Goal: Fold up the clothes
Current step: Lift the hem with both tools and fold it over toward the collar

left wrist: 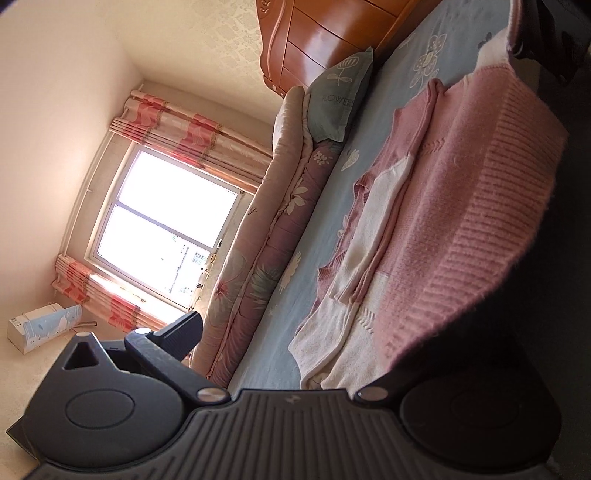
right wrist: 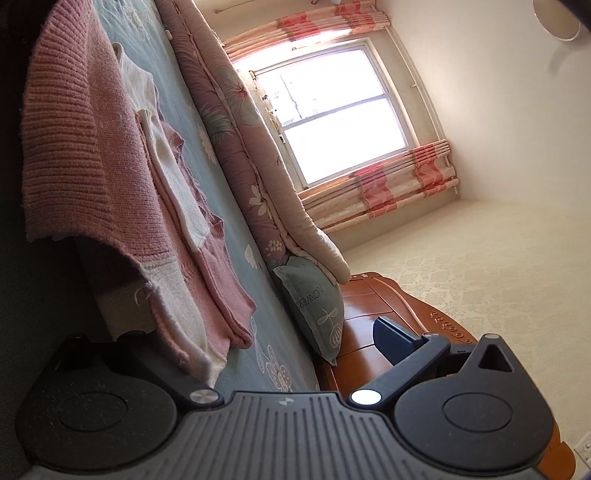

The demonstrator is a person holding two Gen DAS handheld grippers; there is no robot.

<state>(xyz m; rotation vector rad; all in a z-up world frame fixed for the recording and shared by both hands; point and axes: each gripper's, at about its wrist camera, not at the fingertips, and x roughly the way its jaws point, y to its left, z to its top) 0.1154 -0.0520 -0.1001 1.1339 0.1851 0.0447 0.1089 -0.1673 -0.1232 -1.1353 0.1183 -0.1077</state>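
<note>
A pink and cream knitted sweater (left wrist: 454,192) lies on the blue flowered bed sheet (left wrist: 325,206), with its sleeves folded in over the body. Its ribbed pink hem (left wrist: 506,236) is raised off the sheet and drapes over my left gripper (left wrist: 306,332). That gripper is open: one finger (left wrist: 184,332) stands free at the left, the other is hidden under the hem. In the right wrist view the sweater (right wrist: 122,173) hangs the same way over my open right gripper (right wrist: 255,332). One of its fingers (right wrist: 397,341) is free and the other is covered by the hem (right wrist: 62,147).
A rolled floral quilt (left wrist: 273,236) runs along the far side of the bed. A teal pillow (left wrist: 340,99) leans beside the wooden headboard (left wrist: 325,33). Behind them are a bright window (left wrist: 166,221) with pink curtains. A dark shape (left wrist: 546,37) sits at the sweater's far hem corner.
</note>
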